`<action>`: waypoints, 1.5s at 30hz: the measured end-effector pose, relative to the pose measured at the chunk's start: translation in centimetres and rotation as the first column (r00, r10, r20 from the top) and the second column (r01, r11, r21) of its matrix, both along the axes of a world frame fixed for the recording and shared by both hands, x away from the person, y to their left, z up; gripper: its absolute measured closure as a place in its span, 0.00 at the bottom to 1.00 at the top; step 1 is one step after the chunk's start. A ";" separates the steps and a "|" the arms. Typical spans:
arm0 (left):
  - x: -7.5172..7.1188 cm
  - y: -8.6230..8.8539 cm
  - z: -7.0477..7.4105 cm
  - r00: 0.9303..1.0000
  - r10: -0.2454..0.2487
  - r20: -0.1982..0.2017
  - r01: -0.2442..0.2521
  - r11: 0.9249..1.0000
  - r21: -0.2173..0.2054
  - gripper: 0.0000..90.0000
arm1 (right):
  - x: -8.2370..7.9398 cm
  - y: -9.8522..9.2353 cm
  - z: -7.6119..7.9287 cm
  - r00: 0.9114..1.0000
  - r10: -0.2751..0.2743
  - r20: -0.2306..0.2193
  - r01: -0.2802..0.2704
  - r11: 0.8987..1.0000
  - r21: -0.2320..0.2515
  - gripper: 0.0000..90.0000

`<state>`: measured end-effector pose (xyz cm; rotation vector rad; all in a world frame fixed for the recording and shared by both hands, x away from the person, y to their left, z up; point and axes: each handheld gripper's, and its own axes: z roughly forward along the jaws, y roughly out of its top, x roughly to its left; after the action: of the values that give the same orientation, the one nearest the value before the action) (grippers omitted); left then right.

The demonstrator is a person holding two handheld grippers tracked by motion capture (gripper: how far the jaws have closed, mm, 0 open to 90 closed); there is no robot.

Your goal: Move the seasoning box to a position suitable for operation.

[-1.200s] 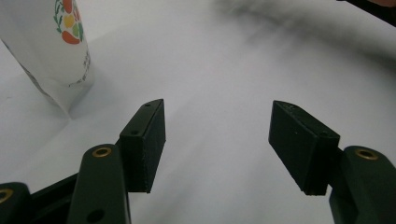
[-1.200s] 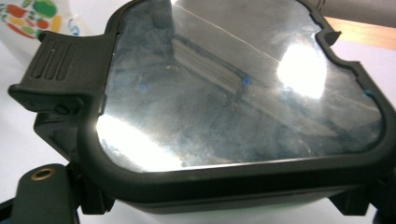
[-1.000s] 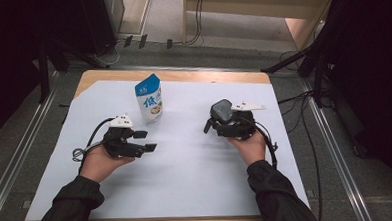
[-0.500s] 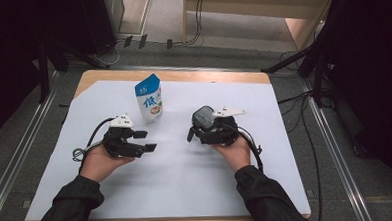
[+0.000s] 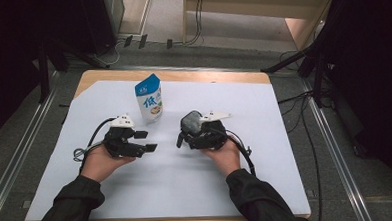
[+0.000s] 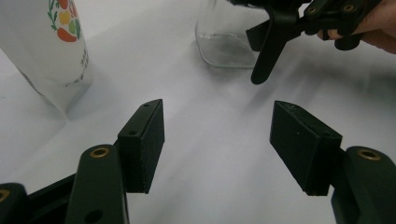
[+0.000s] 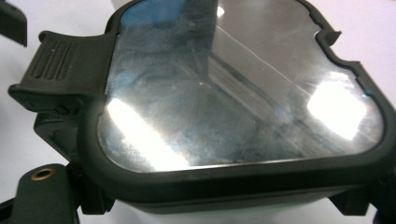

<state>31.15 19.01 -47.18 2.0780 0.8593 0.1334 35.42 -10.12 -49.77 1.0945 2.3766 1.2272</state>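
A clear container with a black-rimmed lid (image 5: pixel 190 121) is held just above the white sheet, and my right gripper (image 5: pixel 187 134) is shut on it. In the right gripper view the see-through lid (image 7: pixel 233 93) shows close up, with a ribbed latch (image 7: pixel 60 65) at its left; my right gripper (image 7: pixel 205 205) clamps the box from both sides at the bottom. My left gripper (image 5: pixel 146 141) stands open and holds nothing, pointing right toward the container. In the left gripper view its jaws (image 6: pixel 217 140) gape wide, with the container (image 6: pixel 224 46) beyond them. A blue and white pouch (image 5: pixel 149 98) stands upright behind both grippers.
A white sheet (image 5: pixel 187 191) covers the wooden table (image 5: pixel 107 77). The pouch (image 6: pixel 51 51) rises at the upper left of the left gripper view. A hanging lid latch (image 6: pixel 268 51) and the right hand (image 6: pixel 373 23) show there too. Cables lie on the floor beyond the table.
The right hand has carried the container leftward, closer to the left gripper and the middle of the sheet. The left hand and the pouch have stayed where they were.
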 end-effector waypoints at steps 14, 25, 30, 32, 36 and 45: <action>0.1 -0.1 -0.1 1.000 0.006 -0.004 -0.006 1.000 0.003 0.41 | -0.8 2.1 -1.1 0.999 0.000 0.049 0.001 1.000 -0.030 0.17; 0.1 -0.1 -0.1 1.000 0.004 -0.005 -0.004 1.000 0.002 0.41 | -0.6 1.8 -1.3 1.000 0.020 0.006 -0.020 1.000 -0.015 0.15; 0.2 -0.4 -0.3 1.000 -0.007 -0.003 0.007 1.000 0.008 0.41 | -1.1 1.3 -0.5 1.000 0.022 -0.001 -0.022 0.999 -0.033 0.15; 0.5 -0.4 -0.3 1.000 -0.008 -0.006 0.008 0.999 -0.033 0.42 | -1.4 0.9 -0.3 1.000 0.026 -0.005 -0.026 0.999 -0.033 0.15; 0.8 -0.3 0.1 1.000 -0.004 0.001 0.004 0.998 -0.055 0.49 | -2.1 0.1 0.3 0.999 0.050 -0.006 -0.051 0.997 -0.054 0.17; 1.7 -1.4 1.4 0.995 -0.072 -0.076 0.070 0.997 -0.026 0.76 | -3.3 -1.9 1.3 0.998 0.054 -0.013 -0.054 0.998 -0.015 0.17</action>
<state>32.87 17.61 -45.76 2.1000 0.8281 0.0052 32.09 -11.99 -48.42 1.0423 2.4359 1.2208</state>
